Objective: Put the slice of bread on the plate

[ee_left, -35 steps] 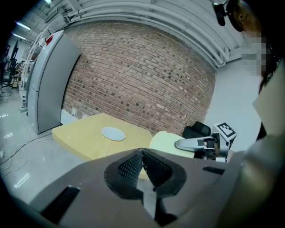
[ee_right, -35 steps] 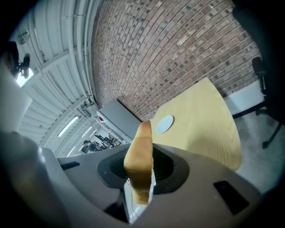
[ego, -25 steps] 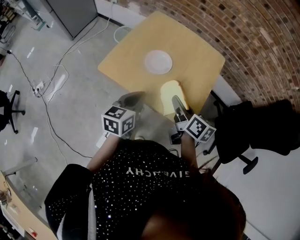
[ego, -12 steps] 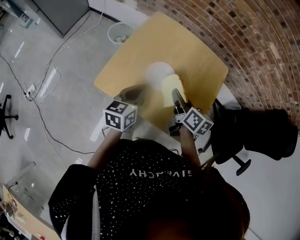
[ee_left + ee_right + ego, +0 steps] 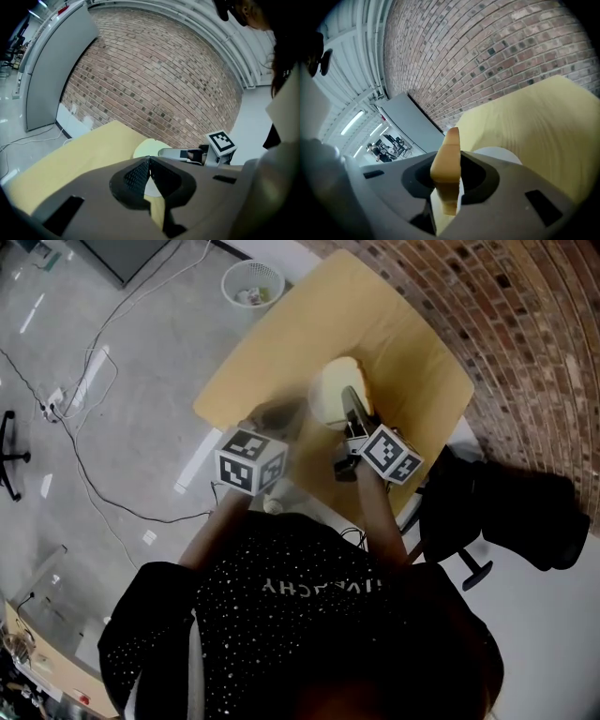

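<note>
Above the white plate [image 5: 499,152], a bread slice [image 5: 446,157] is gripped edge-up by the R gripper [image 5: 351,409]; L gripper [image 5: 149,161] is closed, empty.

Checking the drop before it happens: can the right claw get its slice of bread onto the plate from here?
Probably yes. The right claw holds the slice of bread edge-up over the white plate; nothing shows between them, and the shut left claw sits off to the left.

Head view looks steeply down; both gripper views share table [image 5: 300,343] and brick wall [image 5: 525,324]
</note>
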Demonstrator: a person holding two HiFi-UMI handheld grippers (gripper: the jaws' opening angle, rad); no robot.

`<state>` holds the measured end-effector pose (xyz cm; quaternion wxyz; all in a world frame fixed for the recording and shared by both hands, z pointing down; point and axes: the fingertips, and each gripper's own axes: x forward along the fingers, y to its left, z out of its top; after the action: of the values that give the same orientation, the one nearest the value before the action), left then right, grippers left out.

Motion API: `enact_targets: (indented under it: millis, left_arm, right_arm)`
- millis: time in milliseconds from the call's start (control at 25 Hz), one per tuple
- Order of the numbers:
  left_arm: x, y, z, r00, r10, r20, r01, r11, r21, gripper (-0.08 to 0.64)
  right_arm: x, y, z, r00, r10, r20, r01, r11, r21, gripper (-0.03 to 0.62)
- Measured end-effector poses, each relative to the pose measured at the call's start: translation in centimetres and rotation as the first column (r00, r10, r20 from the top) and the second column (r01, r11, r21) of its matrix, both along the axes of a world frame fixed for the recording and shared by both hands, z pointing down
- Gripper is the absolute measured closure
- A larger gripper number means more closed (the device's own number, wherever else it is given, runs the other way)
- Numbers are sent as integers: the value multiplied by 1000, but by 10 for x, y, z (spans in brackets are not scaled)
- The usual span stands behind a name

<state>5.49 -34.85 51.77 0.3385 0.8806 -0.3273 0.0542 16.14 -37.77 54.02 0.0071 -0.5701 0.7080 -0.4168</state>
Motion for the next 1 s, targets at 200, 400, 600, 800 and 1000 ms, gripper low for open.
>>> enact_targets:
  millis: [200,400,600,800,1000]
  left_arm:
    - [-16,-8,7,1000,-28,10,29,1000,-11,549]
    - [-29,-14,9,998,-58,8,58,998,-21,549]
    - [-23,-19,9,999,-53,1,53,998,-21,549]
    - [-13,-15,7,1000,-20,-5,20,1000,-18,550]
    - [-6,-12,5,1000,8,0,-8,1000,-7,549]
  right_arm:
    - [-6,-6,13,998,19,54,-17,1000,-25,498]
    - [-5,0,28,999,30,37,-27,996,-87,499]
    - [4,1,37,981,4,-193,-27,993,-113,438]
    - [5,7,49,934,-62,-352,-10,980,-198,293]
    - [31,17,52,873,-42,-486,-75,973,-218,276]
